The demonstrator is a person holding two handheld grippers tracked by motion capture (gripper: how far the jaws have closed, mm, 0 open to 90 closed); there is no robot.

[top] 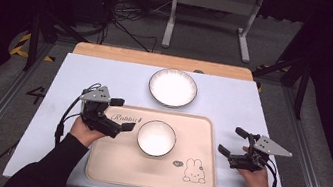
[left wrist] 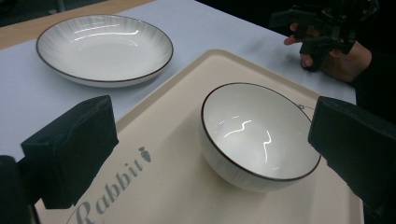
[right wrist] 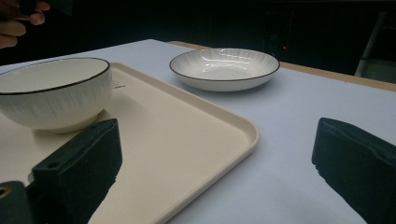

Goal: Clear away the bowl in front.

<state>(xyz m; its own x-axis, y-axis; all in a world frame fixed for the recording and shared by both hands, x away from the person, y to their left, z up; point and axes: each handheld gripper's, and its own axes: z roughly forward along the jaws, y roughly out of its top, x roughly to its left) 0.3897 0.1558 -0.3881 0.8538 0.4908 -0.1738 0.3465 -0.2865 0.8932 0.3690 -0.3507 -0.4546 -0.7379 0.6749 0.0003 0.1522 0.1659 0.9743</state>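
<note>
A white bowl with a dark rim stands upright in the middle of a cream tray. A white shallow plate lies on the table beyond the tray. My left gripper hovers over the tray's left edge, open, just left of the bowl and not touching it. In the left gripper view the bowl sits ahead between the spread jaws, with the plate farther off. My right gripper is open on the table right of the tray, with nothing between its jaws.
The tray carries a rabbit drawing at its front right and the word Rabbit near the left gripper. A wooden strip runs along the table's far edge. Bare white tabletop lies on both sides of the plate.
</note>
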